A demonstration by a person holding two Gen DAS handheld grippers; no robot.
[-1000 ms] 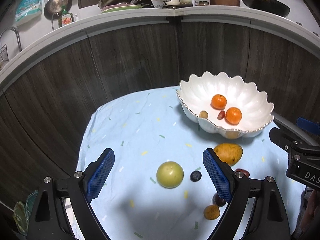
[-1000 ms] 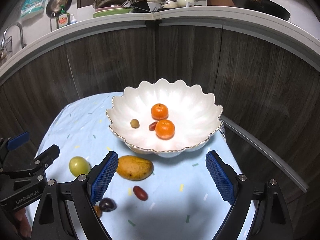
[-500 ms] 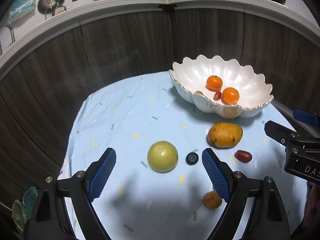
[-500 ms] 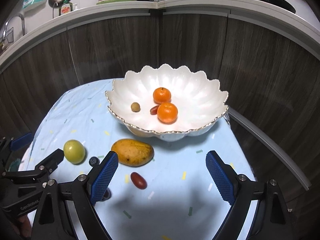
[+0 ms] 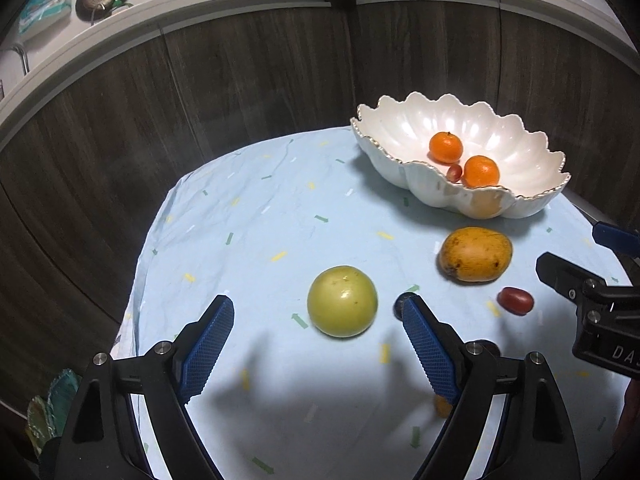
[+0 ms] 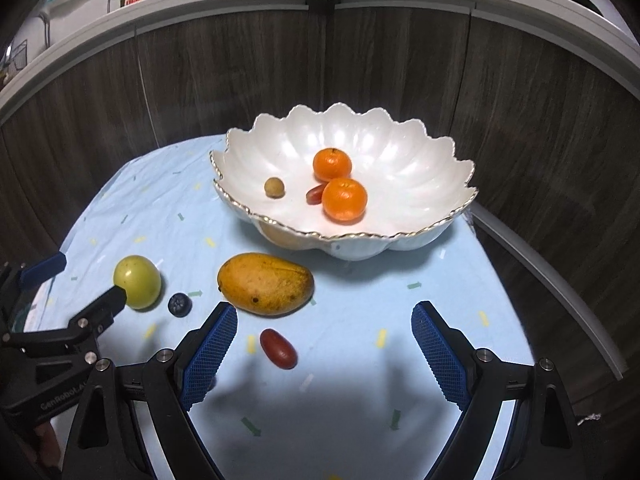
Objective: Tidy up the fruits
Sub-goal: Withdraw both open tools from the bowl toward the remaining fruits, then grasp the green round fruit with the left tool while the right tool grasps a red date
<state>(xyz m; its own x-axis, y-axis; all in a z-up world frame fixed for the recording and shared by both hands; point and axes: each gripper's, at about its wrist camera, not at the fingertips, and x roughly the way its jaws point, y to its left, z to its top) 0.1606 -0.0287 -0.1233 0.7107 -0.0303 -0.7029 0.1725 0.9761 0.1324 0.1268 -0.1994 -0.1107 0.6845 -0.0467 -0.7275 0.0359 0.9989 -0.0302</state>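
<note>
Left gripper [image 5: 318, 342], fingers spread wide and empty, faces the round green fruit [image 5: 342, 301] lying just ahead between them; right gripper [image 6: 324, 350], likewise open, stands further off

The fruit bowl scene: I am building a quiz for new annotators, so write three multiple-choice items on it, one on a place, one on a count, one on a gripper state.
1. Where does the mango lie?
A. in the bowl
B. on the blue cloth in front of the bowl
C. between the left gripper's fingers

2. How many oranges are in the white bowl?
A. one
B. two
C. four

3. How does the right gripper stand?
A. open and empty
B. shut on the mango
C. shut on an orange

Answers:
1 B: it rests on the cloth, just outside the bowl's near rim.
2 B: one orange sits behind the other orange.
3 A: both blue pads stand wide apart, pressing on nothing.
</note>
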